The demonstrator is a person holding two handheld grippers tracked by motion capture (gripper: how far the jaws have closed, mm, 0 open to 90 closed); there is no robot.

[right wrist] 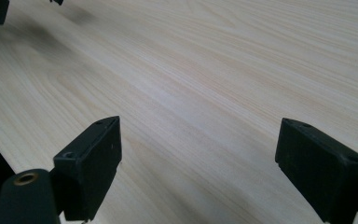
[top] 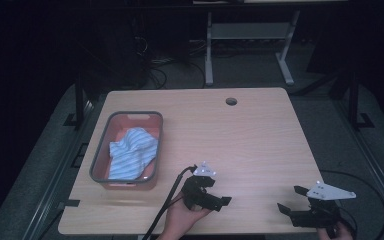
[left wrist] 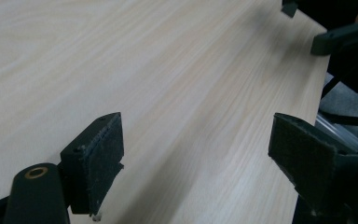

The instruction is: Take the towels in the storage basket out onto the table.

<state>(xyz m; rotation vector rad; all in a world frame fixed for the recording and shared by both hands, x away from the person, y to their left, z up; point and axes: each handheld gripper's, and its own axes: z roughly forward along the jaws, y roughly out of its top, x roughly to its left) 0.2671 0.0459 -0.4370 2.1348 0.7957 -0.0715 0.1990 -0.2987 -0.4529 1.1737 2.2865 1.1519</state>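
Both grippers sat right at the near edge of the tabletop (top: pixel 260 135). The left gripper (top: pixel 219 199) was about mid-edge and the right gripper (top: pixel 290 200) was near the near right corner, each with its fingers spread wide and nothing between them. In both gripper views the pads hung over bare wood.

The striped blue-and-white cloth (top: pixel 132 152) was crumpled inside the red basket with a grey rim (top: pixel 99 150), over by the left edge of the tabletop and well apart from both grippers.

Looked to me like the very start of things, with no reach begun yet. I'd guess the next move calls for the left gripper to swing over the basket rim and pinch a raised fold of the cloth. Nothing stood in the way except the basket wall. A cable hole (top: pixel 231 101) sat near the far edge, and the trailing cable (top: pixel 167 205) ran off the near edge.
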